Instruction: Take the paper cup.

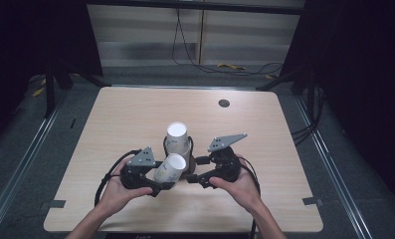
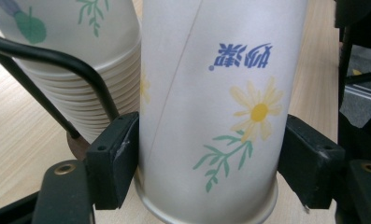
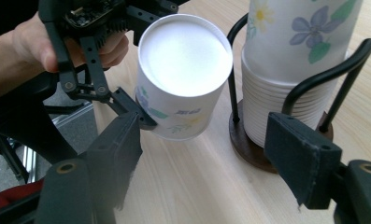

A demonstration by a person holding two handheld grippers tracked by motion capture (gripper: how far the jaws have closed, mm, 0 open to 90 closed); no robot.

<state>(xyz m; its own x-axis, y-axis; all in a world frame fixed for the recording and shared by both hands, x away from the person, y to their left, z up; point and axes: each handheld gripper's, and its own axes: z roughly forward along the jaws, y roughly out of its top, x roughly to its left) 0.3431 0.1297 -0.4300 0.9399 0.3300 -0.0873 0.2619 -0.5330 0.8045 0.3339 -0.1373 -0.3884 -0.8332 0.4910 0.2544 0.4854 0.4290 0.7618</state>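
Here we log one paper cup [image 1: 169, 168], tilted, pinched in the left gripper [image 1: 161, 188] jaws. The right gripper [image 1: 195, 178] jaws stand spread and empty just beside it, the cup stack [image 1: 178, 141] behind.

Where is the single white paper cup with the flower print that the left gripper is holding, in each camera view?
High view: white flower-print paper cup below centre, tilted, beside the left gripper.
Left gripper view: centre, upside down, clamped between the black jaws.
Right gripper view: upper middle, its base facing the camera.
Shared landmark: stack of paper cups in the black wire holder.
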